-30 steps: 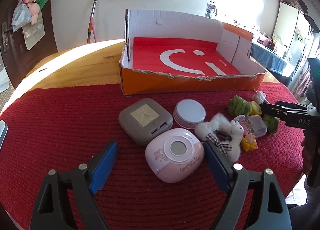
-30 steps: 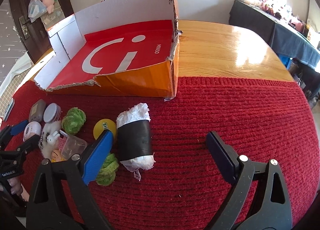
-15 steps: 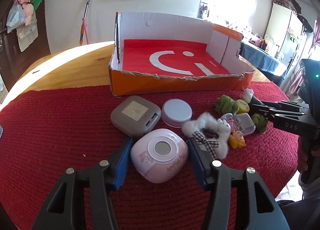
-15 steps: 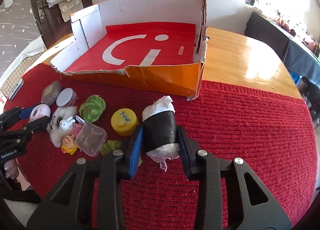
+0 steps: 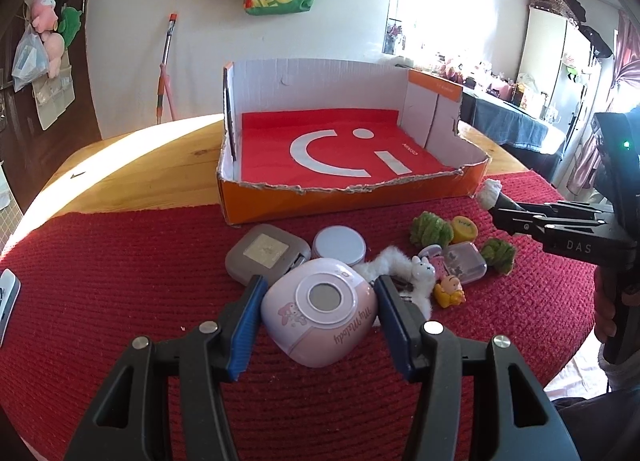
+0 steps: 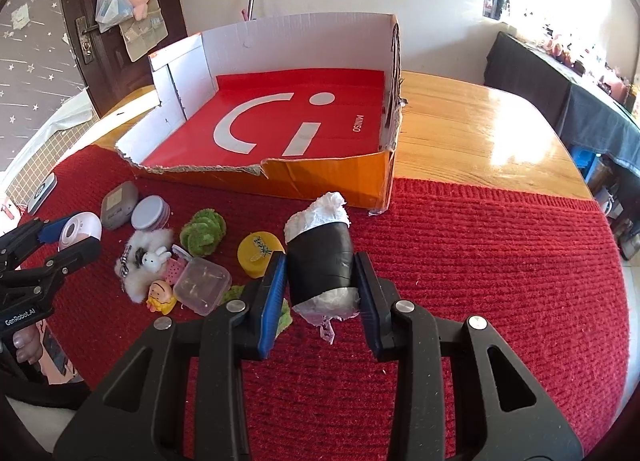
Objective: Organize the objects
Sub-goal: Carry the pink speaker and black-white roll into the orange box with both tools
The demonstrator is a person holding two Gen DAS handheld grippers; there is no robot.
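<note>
Left wrist view: left tool [image 5: 318, 325] pinches the pink round-cornered case [image 5: 320, 315], a blue pad on each flank; case sits just in front of the cardboard box [image 5: 348, 201], low over the red mat [image 5: 100, 281]. Cannot tell whether it is clear of the mat.

Right wrist view: right tool [image 6: 320, 285] pinches the black-wrapped white roll [image 6: 320, 261] across its dark band; roll tilted, far end aimed at the box's near right corner, white wrap trailing underneath.

Landmark: the box. Just in front of its torn front wall lie the grey case [image 5: 267, 252], white round tin [image 5: 339, 247], fluffy white toy [image 6: 146, 261], clear plastic tub [image 6: 202, 285], yellow cap [image 6: 258, 253] and green tufts [image 6: 202, 232], crowded together.

Risks, as judged: the pink case's rounded sides could squirt from the flat pads. The loose wrap may snag the ragged wall. Both tools heading for the box together could clash.

Containers: box holds nothing, only its red printed floor. Tub's contents unclear.
</note>
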